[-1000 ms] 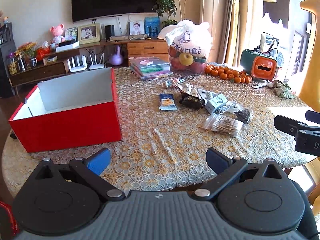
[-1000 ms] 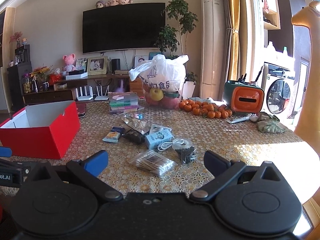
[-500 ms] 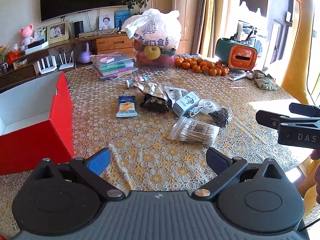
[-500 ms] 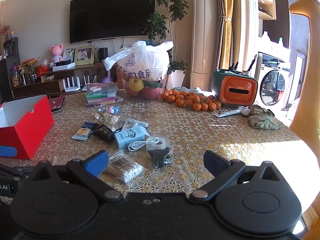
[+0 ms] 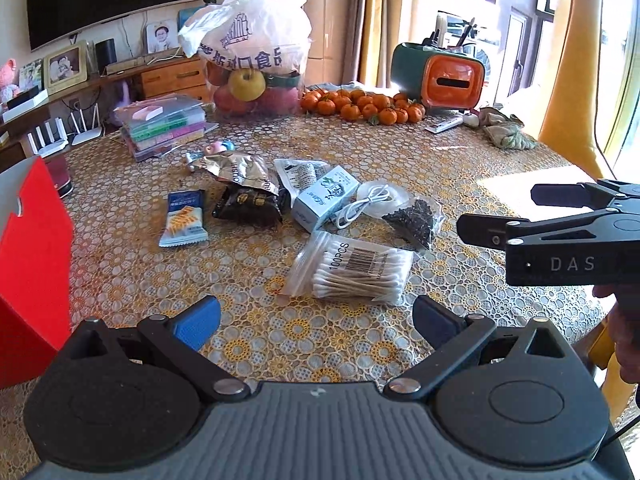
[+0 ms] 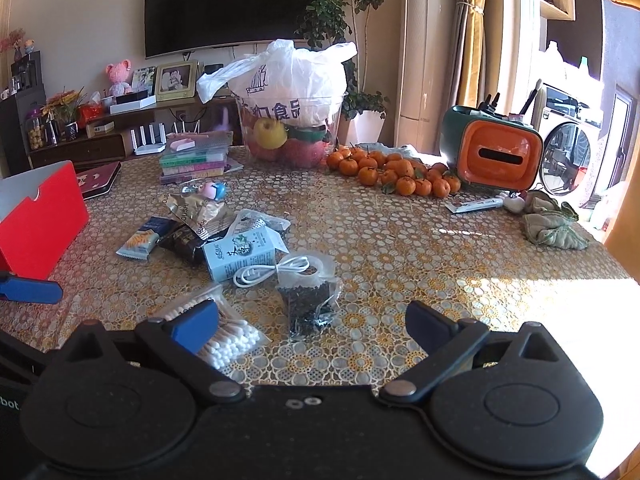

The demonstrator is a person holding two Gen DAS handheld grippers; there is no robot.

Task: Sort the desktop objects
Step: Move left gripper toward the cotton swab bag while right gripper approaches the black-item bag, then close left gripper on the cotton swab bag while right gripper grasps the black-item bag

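Note:
Loose items lie in the middle of the lace-covered table: a bag of cotton swabs [image 5: 352, 272], a bag of dark bits [image 5: 414, 216], a bagged white cable [image 5: 368, 202], a light blue carton [image 5: 326, 196], a black packet [image 5: 248, 204], a silver packet [image 5: 240, 170] and a blue snack packet [image 5: 183, 220]. An open red box [image 5: 32, 264] stands at the left. My left gripper [image 5: 316, 320] is open just short of the swab bag. My right gripper [image 6: 312, 326] is open above the dark bag [image 6: 310, 306], its left finger over the swab bag [image 6: 224, 332].
At the back stand a plastic bag of fruit [image 5: 256, 60], a row of tangerines [image 5: 360, 106], an orange and green holder [image 5: 444, 76] and a stack of books [image 5: 164, 126]. A crumpled rag [image 5: 506, 134] lies far right. The table edge runs close on the right.
Both grippers have moved forward and to the right toward the pile, so the red box has slid to the left edge of view. Both have stayed open.

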